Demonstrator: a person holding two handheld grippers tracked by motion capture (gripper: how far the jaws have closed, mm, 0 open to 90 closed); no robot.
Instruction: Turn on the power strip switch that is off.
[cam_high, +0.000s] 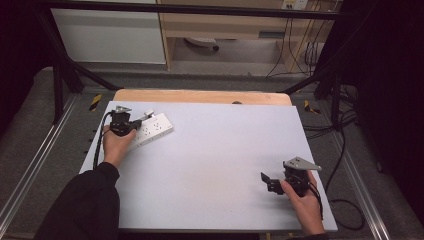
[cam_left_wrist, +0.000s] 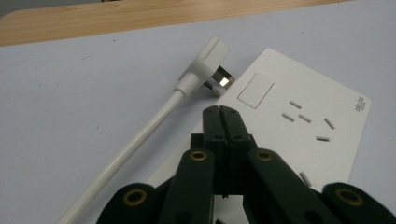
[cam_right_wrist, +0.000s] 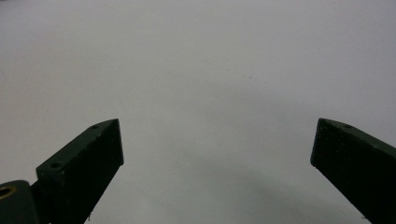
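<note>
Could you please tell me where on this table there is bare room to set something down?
The white table top is bare across its middle and far right, from the power strip over to the right gripper. The far left corner is crowded: the left gripper, shut, rests on the strip beside the white plug and its cable.

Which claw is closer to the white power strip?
Left. The left claw, jaws shut, sits right over the white power strip, near its plug. The right claw, jaws open, hovers far off at the table's opposite near corner.
</note>
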